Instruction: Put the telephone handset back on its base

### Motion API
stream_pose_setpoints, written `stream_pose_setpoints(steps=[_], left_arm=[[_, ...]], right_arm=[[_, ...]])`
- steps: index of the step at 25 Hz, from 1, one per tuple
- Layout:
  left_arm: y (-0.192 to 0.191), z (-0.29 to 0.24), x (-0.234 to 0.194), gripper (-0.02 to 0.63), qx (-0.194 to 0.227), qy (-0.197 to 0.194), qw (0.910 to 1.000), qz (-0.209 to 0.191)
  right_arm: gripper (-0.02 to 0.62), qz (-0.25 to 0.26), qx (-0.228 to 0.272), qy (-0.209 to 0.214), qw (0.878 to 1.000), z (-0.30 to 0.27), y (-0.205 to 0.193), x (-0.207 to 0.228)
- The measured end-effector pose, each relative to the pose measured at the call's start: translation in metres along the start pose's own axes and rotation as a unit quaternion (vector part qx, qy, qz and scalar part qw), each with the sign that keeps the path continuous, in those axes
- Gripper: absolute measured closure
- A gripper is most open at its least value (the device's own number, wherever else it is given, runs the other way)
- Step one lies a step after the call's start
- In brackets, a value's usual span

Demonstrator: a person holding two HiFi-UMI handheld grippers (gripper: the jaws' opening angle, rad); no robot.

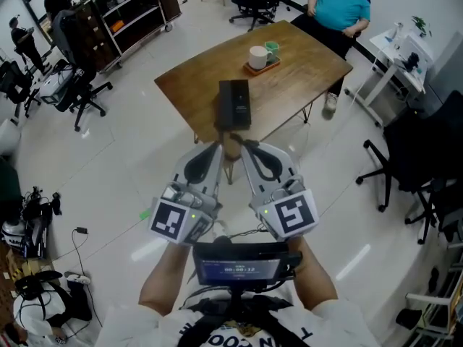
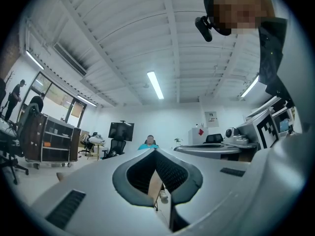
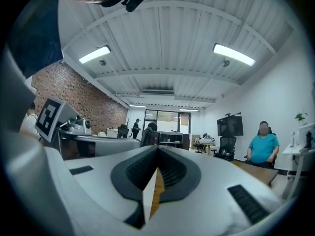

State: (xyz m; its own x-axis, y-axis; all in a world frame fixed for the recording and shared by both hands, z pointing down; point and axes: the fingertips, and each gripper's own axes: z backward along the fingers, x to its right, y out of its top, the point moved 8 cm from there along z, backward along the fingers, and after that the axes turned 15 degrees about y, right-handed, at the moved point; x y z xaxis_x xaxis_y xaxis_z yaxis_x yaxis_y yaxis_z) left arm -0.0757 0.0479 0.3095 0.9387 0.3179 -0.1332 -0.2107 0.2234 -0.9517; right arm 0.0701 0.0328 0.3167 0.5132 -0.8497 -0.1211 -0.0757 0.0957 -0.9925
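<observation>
Both closed, empty: left claw point(image 1: 215, 149), right claw point(image 1: 246, 146); telephone point(image 1: 234, 105) only in head view.

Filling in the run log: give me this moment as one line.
left gripper: shut, empty | right gripper: shut, empty | telephone: on table, not held
</observation>
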Motion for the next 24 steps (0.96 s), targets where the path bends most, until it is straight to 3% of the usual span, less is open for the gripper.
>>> stream_pose_setpoints(steps=[24], left_arm=[[0.008,0.019,0.023,0.606,0.003,-0.007,1.0,-0.004]], right_arm=[[0.592,0.008,0.004,0.005,1.0,0.02,0.01,-0.021]])
